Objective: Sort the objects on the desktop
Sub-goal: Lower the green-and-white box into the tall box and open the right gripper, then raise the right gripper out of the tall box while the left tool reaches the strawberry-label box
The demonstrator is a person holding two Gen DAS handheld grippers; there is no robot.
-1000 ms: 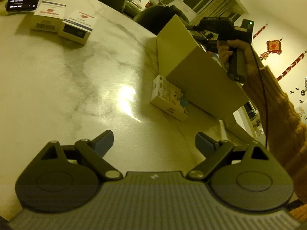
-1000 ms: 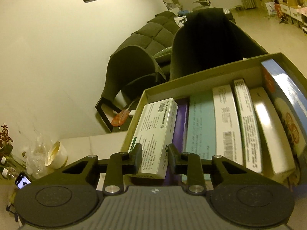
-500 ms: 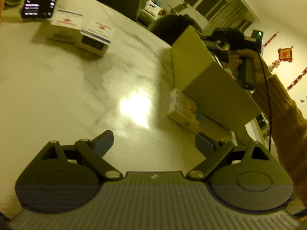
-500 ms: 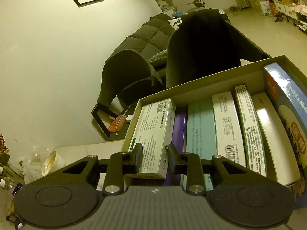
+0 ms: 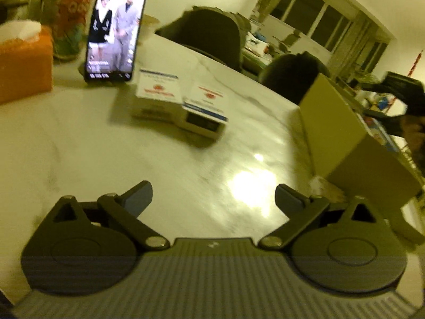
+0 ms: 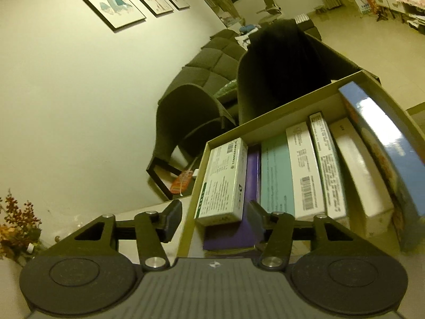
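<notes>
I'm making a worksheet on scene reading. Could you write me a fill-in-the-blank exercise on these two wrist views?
1. The white-and-green medicine box lies in the tan cardboard storage box on top of a ____ box.
2. The lit smartphone stands behind two small white ____.
3. The right gripper has just been opening; its pads are ____ the medicine box.

Missing words: purple; boxes; off

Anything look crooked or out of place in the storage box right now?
The white-and-green carton at the left end of the storage box rides higher than its neighbours, lying on the purple carton rather than slotted beside it. Nothing looks spilled or damaged.
</notes>
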